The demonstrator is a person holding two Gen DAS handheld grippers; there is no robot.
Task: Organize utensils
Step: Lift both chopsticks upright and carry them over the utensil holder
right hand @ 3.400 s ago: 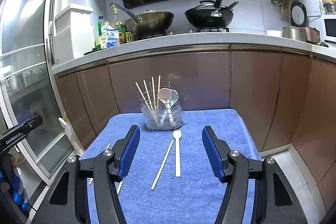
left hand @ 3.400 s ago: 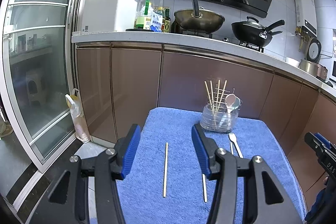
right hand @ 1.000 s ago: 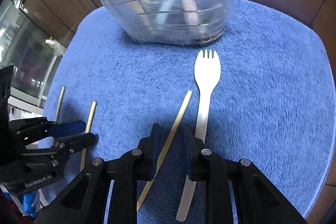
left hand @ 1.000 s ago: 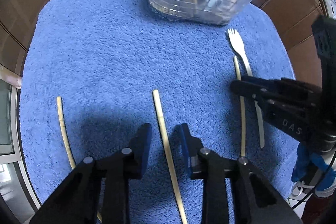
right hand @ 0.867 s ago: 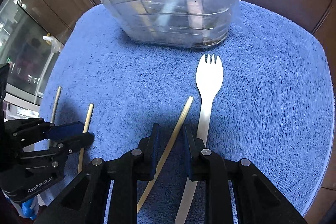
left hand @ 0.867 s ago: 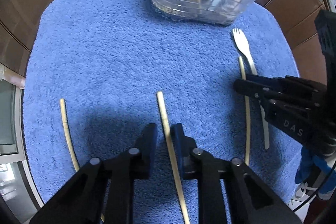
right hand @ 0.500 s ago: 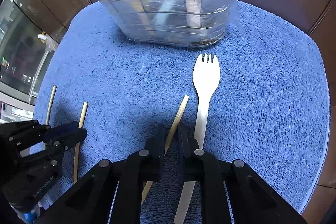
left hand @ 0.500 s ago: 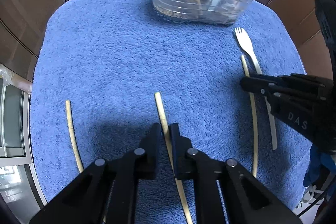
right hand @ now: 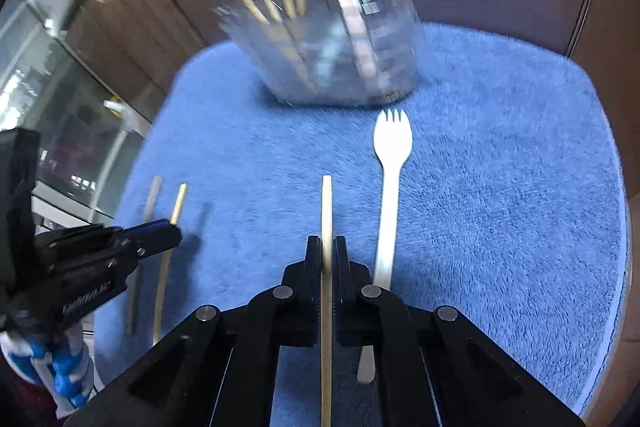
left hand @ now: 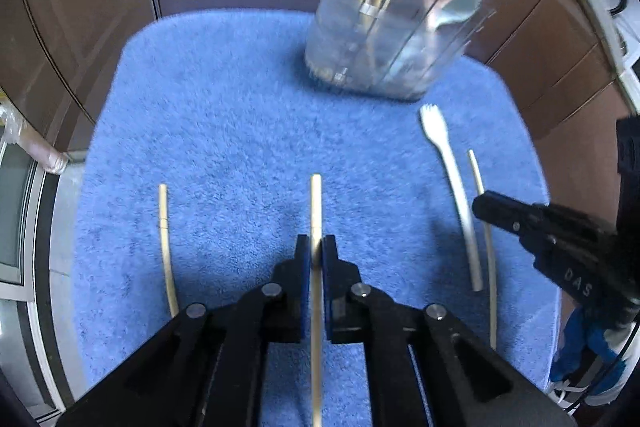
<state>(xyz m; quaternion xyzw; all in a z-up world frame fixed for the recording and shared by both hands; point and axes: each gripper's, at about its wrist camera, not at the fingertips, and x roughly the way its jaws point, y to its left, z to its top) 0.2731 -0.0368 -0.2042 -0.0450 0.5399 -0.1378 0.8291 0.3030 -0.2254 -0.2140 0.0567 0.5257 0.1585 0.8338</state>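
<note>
Left wrist view: the left gripper (left hand: pixel 316 253) is pinched onto a pale wooden chopstick (left hand: pixel 316 203) that runs straight out between its blue pads, above the blue towel (left hand: pixel 224 131). A second chopstick (left hand: pixel 165 243) lies on the towel to its left. To the right lie a white plastic fork (left hand: pixel 450 171) and, just beside it, another chopstick, the one clamped by the right gripper (left hand: pixel 480 205). The clear utensil holder (left hand: pixel 384 39) stands at the far edge of the towel (blurred here), with chopsticks and two spoons standing in it.

Right wrist view: the right gripper (right hand: pixel 328 253) is pressed together on its chopstick (right hand: pixel 327 207), the fork (right hand: pixel 390 183) lying just to the right.
</note>
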